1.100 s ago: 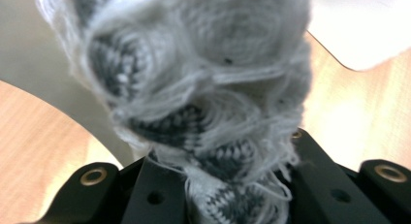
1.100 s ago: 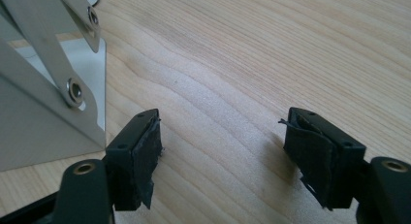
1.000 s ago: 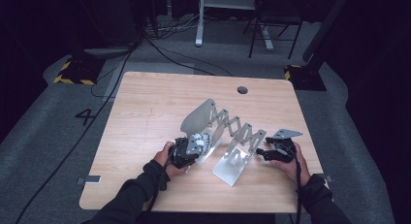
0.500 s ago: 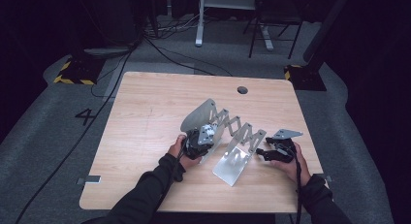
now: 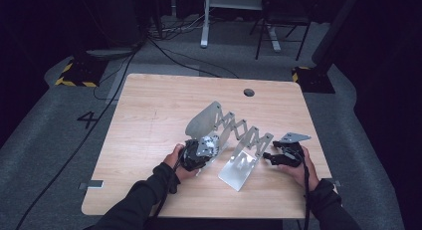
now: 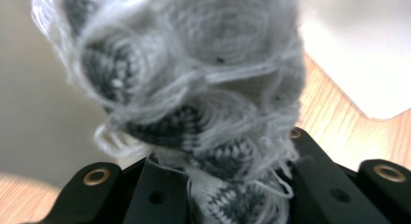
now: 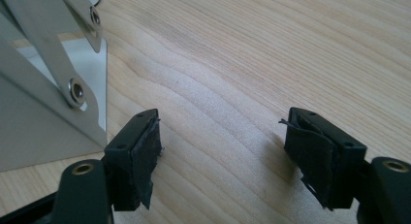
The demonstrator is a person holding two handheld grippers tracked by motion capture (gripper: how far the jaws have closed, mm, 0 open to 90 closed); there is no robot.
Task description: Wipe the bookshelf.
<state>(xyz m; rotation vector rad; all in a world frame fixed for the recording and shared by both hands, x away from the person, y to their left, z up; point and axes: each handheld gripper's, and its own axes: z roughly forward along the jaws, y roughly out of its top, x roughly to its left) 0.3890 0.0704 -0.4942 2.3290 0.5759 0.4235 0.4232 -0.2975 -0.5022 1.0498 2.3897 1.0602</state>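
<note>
A metal scissor rack [image 5: 242,129] stands on the wooden table [image 5: 149,115], with a rounded plate [image 5: 203,121] at its far end and a flat plate [image 5: 240,169] at its near end. My left gripper [image 5: 199,153] is shut on a grey and white knitted piece [image 5: 209,144], just below the rounded plate. In the left gripper view the knit [image 6: 194,78] bulges up out of the left gripper [image 6: 218,185]. My right gripper [image 5: 269,158] rests on the table right of the flat plate. Its jaws stand open over bare wood in the right gripper view [image 7: 220,141], with the rack's plate [image 7: 39,122] at their left.
A round cable hole [image 5: 249,92] sits near the table's far edge. Cables [image 5: 164,51] and chair legs [image 5: 278,36] lie on the grey floor beyond. The table's left half is bare wood.
The left gripper, with the knit in it, pushed toward the rack half a second ago and has since drawn back a little. The right gripper has stayed put.
</note>
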